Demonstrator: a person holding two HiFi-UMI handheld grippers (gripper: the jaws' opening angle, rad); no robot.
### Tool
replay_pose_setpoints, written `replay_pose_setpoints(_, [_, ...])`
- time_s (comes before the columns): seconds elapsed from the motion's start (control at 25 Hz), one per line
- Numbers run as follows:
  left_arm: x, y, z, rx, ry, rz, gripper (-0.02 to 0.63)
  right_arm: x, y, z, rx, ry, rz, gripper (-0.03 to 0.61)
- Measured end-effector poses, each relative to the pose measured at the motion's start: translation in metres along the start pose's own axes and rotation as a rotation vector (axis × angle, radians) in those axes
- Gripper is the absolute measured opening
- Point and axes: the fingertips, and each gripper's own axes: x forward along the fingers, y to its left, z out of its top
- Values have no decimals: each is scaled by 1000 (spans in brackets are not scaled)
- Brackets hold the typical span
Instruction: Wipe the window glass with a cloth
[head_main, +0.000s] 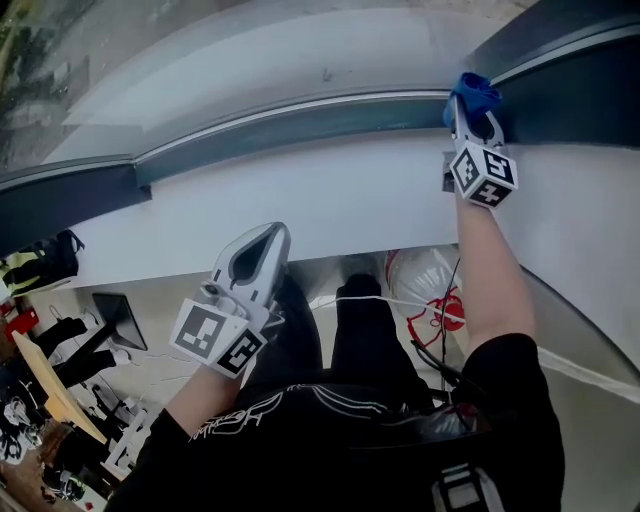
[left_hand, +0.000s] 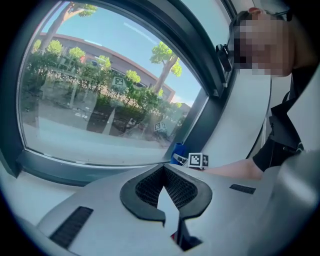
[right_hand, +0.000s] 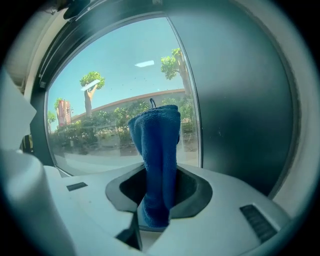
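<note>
My right gripper (right_hand: 156, 197) clamped the blue cloth (right_hand: 157, 145) at the window glass (right_hand: 115, 90).
Cloth stood bunched upright beyond my fingers (right_hand: 125, 187); left gripper (left_hand: 163, 172) was closed, empty.

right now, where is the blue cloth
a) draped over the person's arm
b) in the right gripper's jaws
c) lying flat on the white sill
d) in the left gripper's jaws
b: the right gripper view shows the blue cloth pinched upright between the jaws of the right gripper, in front of the window glass, while the left gripper is shut on nothing.
</note>
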Motion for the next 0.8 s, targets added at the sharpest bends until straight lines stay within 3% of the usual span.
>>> replay_pose_setpoints(0.2, [-6,-18,23,17,-26,-62,5,-22,33,24,28,-1,78,94])
replay_pose_setpoints(0.44, [-50,-35,82,56,-58,-160,5,-99,113,105,85,-75,215,94])
replay_pose_setpoints(0.64, [-114,-39,143,148,-94,-211,5,-185,199,198,118,-171,400,94])
replay_pose_setpoints(0.8, [-188,-53,201,296,-129,-203,5,-267,290,289,144,-207,625,94])
